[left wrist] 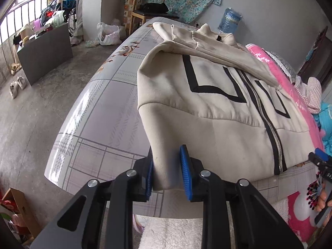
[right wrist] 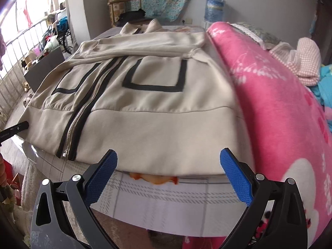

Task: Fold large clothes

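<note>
You see a matt cloth jacket [left wrist: 217, 112] with a shiny metal zip [right wrist: 87, 112], a glossy smooth table cover [left wrist: 99, 112], a fuzzy blanket [right wrist: 280, 108], and ribbed plastic pads [right wrist: 236, 176].

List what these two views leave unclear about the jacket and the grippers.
- Jacket underside and back: hidden in both views by its own front.
- Left gripper hold: the hem corner between the jaws hides whether the pads press it.
- Left gripper in the right view: cut off by the left edge.
- Right gripper: jaws wide apart, nothing between them.
- Sleeve cuffs: folded across the chest, too blurred in the right view.
</note>
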`<state>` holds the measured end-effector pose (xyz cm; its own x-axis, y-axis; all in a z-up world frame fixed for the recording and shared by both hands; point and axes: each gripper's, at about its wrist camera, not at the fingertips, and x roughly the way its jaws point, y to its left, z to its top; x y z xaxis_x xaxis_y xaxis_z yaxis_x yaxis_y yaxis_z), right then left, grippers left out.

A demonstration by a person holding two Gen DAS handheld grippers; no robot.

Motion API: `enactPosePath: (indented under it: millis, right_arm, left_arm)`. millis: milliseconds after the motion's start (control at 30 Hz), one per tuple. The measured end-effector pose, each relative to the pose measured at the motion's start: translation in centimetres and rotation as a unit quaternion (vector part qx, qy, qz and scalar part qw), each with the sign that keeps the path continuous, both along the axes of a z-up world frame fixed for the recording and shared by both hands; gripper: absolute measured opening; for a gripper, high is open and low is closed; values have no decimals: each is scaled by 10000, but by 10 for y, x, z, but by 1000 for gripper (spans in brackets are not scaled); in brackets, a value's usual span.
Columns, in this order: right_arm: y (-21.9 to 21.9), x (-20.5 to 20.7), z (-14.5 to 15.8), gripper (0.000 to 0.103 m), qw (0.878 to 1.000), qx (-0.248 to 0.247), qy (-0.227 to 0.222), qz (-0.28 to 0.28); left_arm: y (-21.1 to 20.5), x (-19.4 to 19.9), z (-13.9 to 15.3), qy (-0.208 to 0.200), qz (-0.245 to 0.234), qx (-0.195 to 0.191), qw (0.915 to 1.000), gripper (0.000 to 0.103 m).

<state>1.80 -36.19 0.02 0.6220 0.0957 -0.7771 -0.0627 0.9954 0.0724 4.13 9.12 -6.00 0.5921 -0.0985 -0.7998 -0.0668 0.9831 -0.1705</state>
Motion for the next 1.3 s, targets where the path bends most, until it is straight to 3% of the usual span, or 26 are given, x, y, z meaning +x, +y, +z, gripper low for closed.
enactPosePath:
  millis: [133, 400, 533, 800, 867, 933, 1033, 1167, 1300]
  right_arm:
    - [-36, -8, 7, 94, 9989, 322, 16, -346]
    - [-55, 2, -13, 60, 9946, 757, 470, -530]
    - [-54, 11, -14, 52, 9945, 710, 468, -610]
    - [-53, 21, -15, 8, 9943, 599, 526, -713]
    - [-53, 18, -9, 4, 9944, 652, 423, -718]
    - [-54, 14, -1, 3, 9947, 684, 272, -715]
    - [-54, 8, 15, 3, 9952, 738, 61, -642]
    - [-57, -3, 32, 2, 9946, 887, -138, -526]
    - [-58, -24, 42, 2, 9940, 1025, -136, -368]
  left_arm:
    - [-6, 1, 0, 5, -48, 331, 9994, 23]
    - [-8, 0, 0, -5, -50, 375, 9993, 23]
    - [-8, 1, -1, 0, -50, 382, 9993, 23]
    - [-12, 0, 0, -76, -63, 529, 9986, 22]
    - [-14, -1, 1, -98, -107, 582, 9982, 13]
    - [-14, -2, 5, -104, -126, 553, 9983, 11]
    - [-9, -4, 14, -199, -146, 394, 9989, 9]
    - [-7, -14, 36, -419, -270, 472, 9976, 9]
    - [3, -27, 53, -390, -314, 342, 9982, 9]
